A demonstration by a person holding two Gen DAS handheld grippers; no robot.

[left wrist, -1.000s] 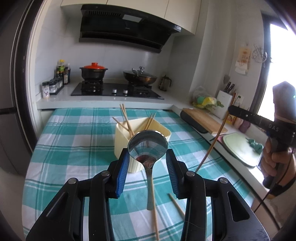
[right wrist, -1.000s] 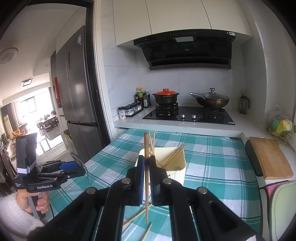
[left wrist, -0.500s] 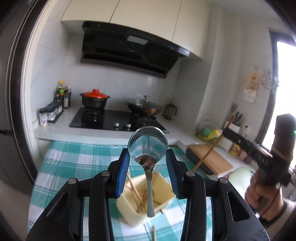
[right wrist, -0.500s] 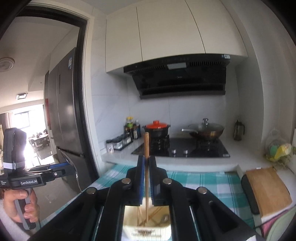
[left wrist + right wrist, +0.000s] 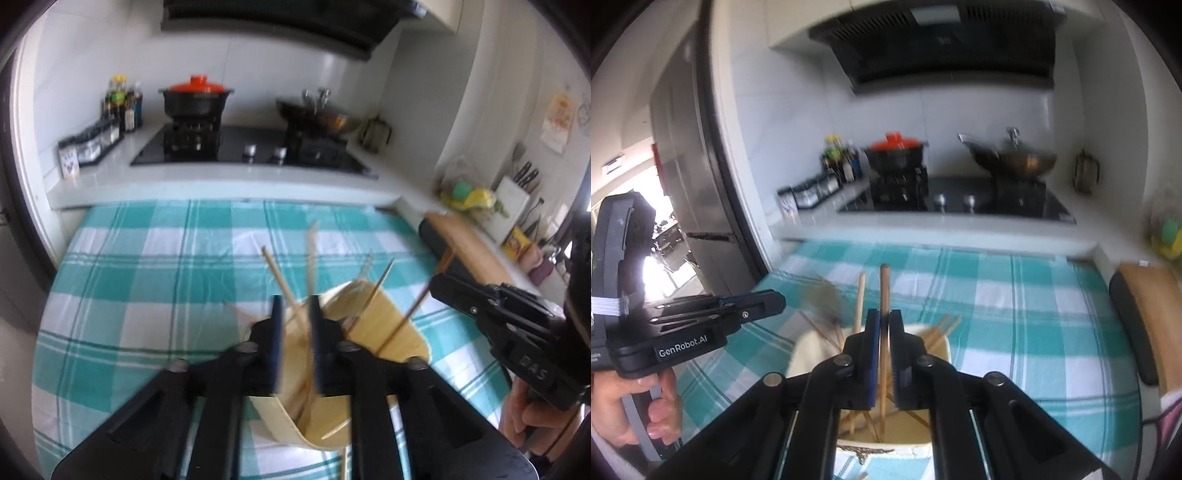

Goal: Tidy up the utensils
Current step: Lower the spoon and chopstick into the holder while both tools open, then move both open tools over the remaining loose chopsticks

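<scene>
A cream utensil holder (image 5: 373, 328) with several wooden chopsticks stands on the checked tablecloth; it also shows in the right wrist view (image 5: 938, 343). My left gripper (image 5: 295, 321) is right over the holder, its jaws narrowed, with a blurred thin handle (image 5: 312, 258) between them; the spoon bowl is not visible. My right gripper (image 5: 884, 332) is shut on a wooden chopstick (image 5: 884, 291), upright, its lower end inside the holder. The right gripper also shows in the left wrist view (image 5: 443, 286), and the left one in the right wrist view (image 5: 775, 301).
The teal checked tablecloth (image 5: 147, 266) covers the table. Behind it is a counter with a hob (image 5: 251, 147), a red-lidded pot (image 5: 197, 96) and a wok (image 5: 321, 114). A cutting board (image 5: 472, 243) lies on the right. A loose chopstick (image 5: 343, 461) lies near the holder.
Both grippers came down over the holder. The spoon's bowl no longer shows between the left fingers, which have narrowed. The chopstick's lower end went into the holder.
</scene>
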